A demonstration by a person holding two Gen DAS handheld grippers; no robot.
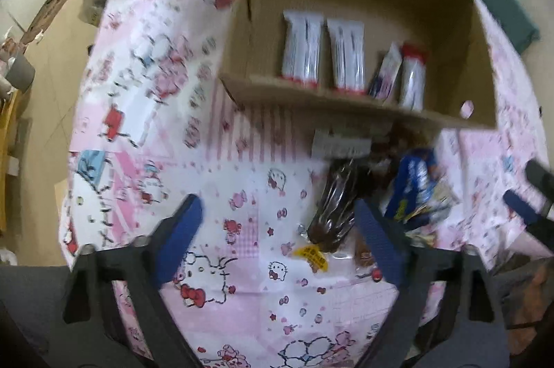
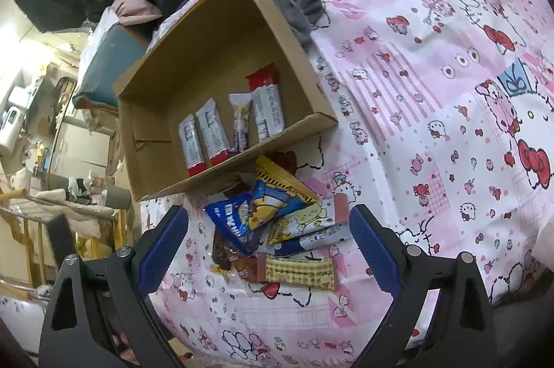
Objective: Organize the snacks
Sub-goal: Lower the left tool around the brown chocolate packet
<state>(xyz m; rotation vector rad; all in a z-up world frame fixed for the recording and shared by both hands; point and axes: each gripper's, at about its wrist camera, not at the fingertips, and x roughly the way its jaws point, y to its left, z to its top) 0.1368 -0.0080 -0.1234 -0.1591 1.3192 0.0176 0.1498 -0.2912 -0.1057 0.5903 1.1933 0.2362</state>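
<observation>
Brown corrugated cardboard forms the open box [image 2: 221, 32] that sits on the pink cartoon-printed bed sheet [image 2: 432, 63], its open top turned toward both cameras so that packets can be laid in from the near side. Four white-and-red wrapped snack bars [image 2: 232, 129] already lie on its floor in a row, lengthwise and close together, three flat and one narrower bar tilted on edge between its neighbours; the row reads as deliberate sorting by kind. Just outside the box's near wall lies the unsorted heap: a blue snack bag with a yellow cartoon figure [image 2: 242, 219], a yellow packet [image 2: 280, 181] partly under it, a yellow checked wrapper [image 2: 301, 269] nearest the camera, and a dark brown glossy packet [image 1: 334, 208]. They overlap loosely, so lifting one may drag another. The right gripper [image 2: 270, 239] hangs above this heap with its blue-padded fingers spread wide and nothing between them, framing the pile as if choosing a piece. The left gripper [image 1: 277, 222] is likewise spread and empty, hovering over the bare sheet beside the brown packet.
</observation>
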